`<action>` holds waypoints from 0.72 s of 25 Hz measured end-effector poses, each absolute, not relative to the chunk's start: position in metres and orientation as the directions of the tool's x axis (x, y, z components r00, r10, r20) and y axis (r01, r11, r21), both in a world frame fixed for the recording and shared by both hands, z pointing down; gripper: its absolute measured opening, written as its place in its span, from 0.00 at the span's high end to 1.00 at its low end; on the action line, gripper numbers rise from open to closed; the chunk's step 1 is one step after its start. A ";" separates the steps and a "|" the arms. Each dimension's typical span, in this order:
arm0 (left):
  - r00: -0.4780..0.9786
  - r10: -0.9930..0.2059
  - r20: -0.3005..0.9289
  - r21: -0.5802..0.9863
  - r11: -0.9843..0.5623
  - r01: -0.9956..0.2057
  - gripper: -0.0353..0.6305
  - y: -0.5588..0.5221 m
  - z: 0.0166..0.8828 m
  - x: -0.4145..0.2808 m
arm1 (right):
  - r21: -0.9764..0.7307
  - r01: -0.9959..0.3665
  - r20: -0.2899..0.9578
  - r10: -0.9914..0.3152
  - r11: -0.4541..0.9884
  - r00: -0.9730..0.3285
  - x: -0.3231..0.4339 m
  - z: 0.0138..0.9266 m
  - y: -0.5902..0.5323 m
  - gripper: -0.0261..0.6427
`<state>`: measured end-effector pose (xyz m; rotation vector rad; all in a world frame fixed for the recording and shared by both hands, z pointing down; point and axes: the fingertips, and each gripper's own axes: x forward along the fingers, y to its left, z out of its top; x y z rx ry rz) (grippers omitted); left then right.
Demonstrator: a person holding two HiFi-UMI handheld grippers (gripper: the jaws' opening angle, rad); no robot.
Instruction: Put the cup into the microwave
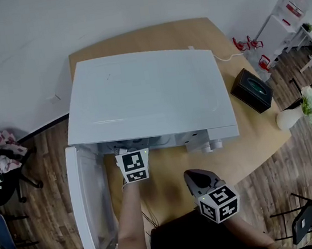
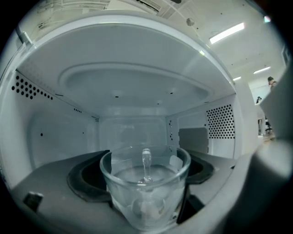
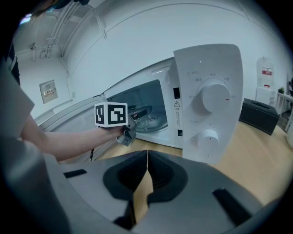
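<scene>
Two grippers are in play. Nearest the person, the right gripper (image 3: 147, 154) hangs over the table (image 1: 249, 131) in front of the microwave (image 1: 146, 96), level with its dials (image 3: 213, 96), jaws pressed together on nothing. Farther in, past the open door (image 1: 90, 211), the left gripper (image 3: 139, 112) reaches into the cavity, jaws closed on the glass cup (image 2: 145, 185). The cup stands upright between them, inside the microwave. Whether it touches the cavity floor cannot be told.
</scene>
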<state>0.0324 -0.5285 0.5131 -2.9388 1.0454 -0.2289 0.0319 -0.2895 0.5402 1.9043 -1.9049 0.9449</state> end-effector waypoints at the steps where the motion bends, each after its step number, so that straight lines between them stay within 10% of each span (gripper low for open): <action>1: 0.766 -0.629 0.134 -0.059 -0.777 -0.627 0.29 -0.528 0.513 0.032 | -0.244 -0.966 0.620 -0.779 -0.087 -0.087 0.032 0.540 -0.289 0.97; 18: 0.764 -0.625 0.161 0.024 -0.771 -0.636 0.29 -0.499 0.520 0.009 | -0.314 -0.944 0.584 -0.805 -0.106 -0.104 0.024 0.533 -0.281 0.97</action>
